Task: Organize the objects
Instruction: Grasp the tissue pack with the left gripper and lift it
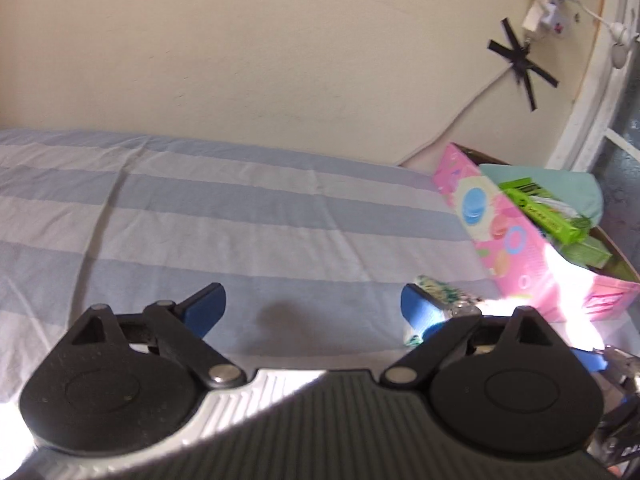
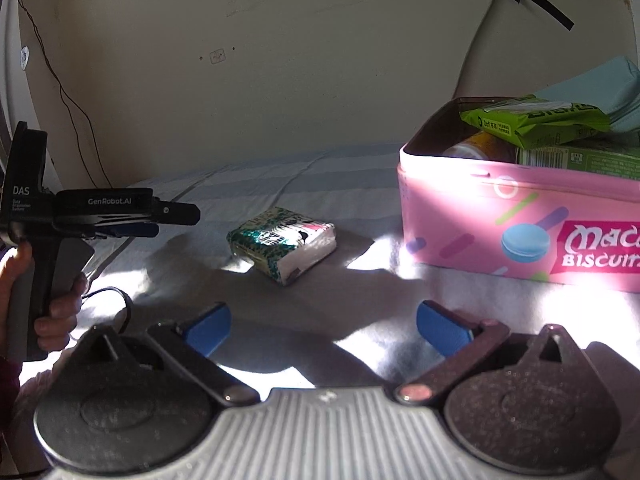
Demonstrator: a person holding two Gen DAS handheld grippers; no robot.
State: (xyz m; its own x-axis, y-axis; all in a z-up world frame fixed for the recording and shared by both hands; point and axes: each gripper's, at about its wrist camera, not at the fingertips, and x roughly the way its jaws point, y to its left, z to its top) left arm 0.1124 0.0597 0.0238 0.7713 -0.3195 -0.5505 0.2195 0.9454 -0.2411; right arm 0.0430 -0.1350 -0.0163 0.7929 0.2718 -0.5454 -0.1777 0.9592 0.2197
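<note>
A small tissue pack (image 2: 282, 243) with a green and white print lies on the striped bedsheet, ahead of my right gripper (image 2: 324, 328), which is open and empty. The pack also shows in the left wrist view (image 1: 440, 294), partly hidden behind the right fingertip of my left gripper (image 1: 314, 308), which is open and empty. A pink biscuit tin (image 2: 520, 216) stands open at the right and holds green packets (image 2: 536, 120), a can and a teal pouch. The tin shows in the left wrist view (image 1: 516, 248) too. The left gripper's body (image 2: 100, 212) is at the left of the right wrist view, held by a hand.
The bed with a blue and white striped sheet (image 1: 224, 216) runs to a cream wall (image 1: 280, 60). A white cable and a power strip (image 1: 548, 8) hang on the wall at the right. A window frame (image 1: 592, 92) is at the far right.
</note>
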